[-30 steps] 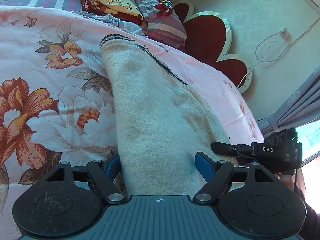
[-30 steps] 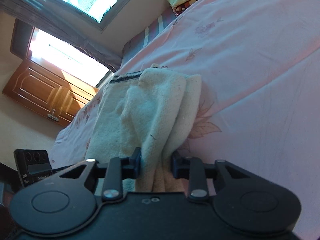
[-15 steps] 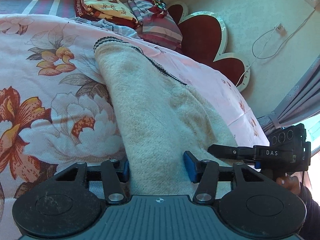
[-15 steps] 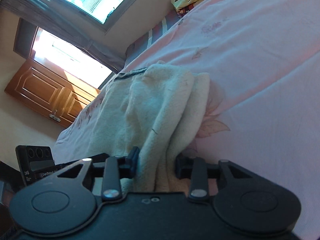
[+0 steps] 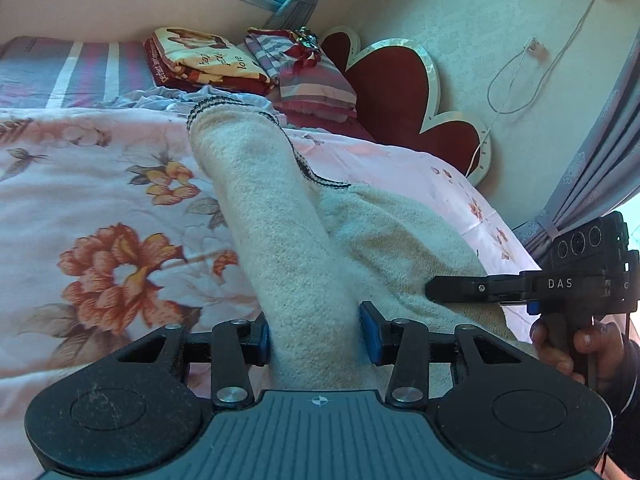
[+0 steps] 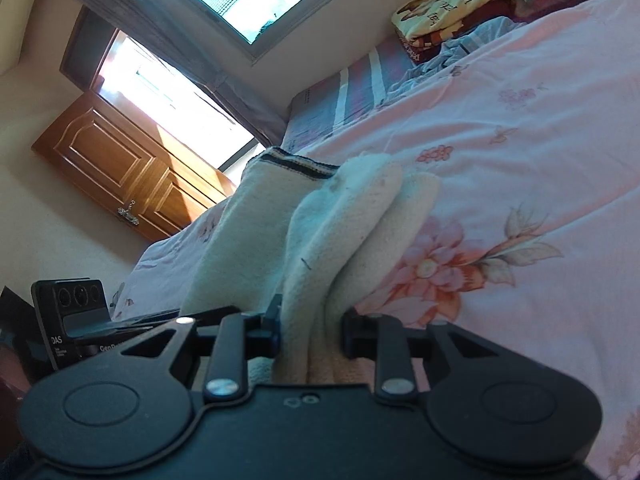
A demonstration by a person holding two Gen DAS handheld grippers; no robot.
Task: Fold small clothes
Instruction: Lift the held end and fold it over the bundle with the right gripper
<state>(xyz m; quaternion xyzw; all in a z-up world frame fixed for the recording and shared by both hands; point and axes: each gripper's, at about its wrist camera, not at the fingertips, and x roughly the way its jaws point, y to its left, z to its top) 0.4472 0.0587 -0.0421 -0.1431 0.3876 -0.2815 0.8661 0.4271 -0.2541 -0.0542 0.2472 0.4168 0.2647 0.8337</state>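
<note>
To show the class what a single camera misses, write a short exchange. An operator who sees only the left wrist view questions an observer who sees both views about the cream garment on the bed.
Operator: My left claw is shut on the cream garment. Does the right claw grip it too?
Observer: Yes, the right claw is shut on a bunch of several layers.
Operator: What stands beyond the bed on that side?
Observer: A brown wooden door with a metal handle.
</note>
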